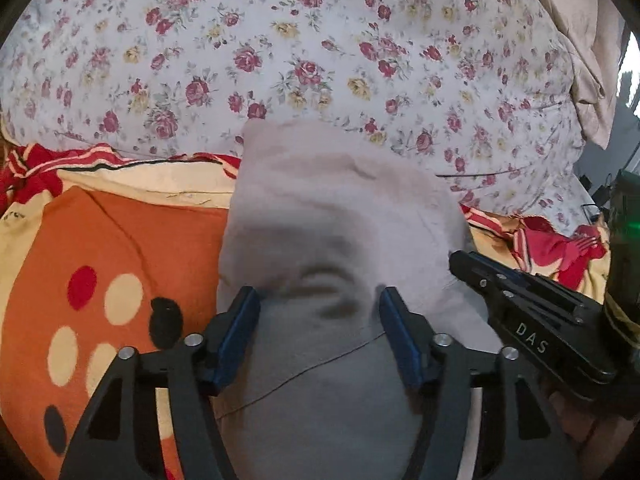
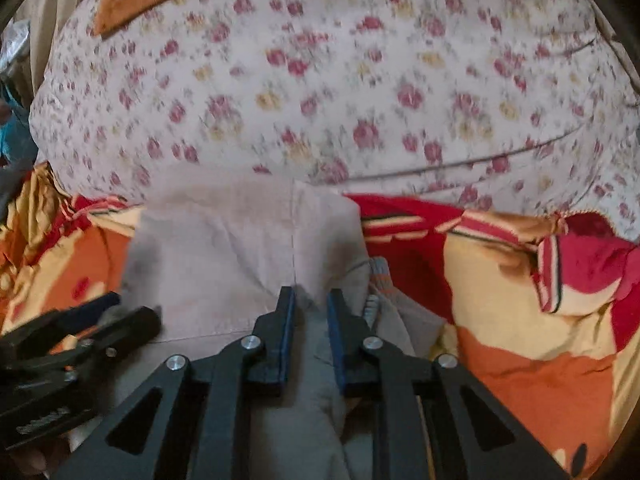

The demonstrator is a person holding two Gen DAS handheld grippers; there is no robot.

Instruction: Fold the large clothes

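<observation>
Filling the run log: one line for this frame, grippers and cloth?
left gripper: open over grey garment | right gripper: shut on garment fold | garment: partly folded on orange blanket

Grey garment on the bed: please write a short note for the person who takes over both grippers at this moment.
Left gripper: open, over the grey garment, holding nothing.
Right gripper: shut on a bunched ridge of the garment.
The garment lies on the orange patterned blanket; its far end reaches the floral cover.
Done: it appears partly folded.
Left: probably finish the fold and smooth it.
</observation>
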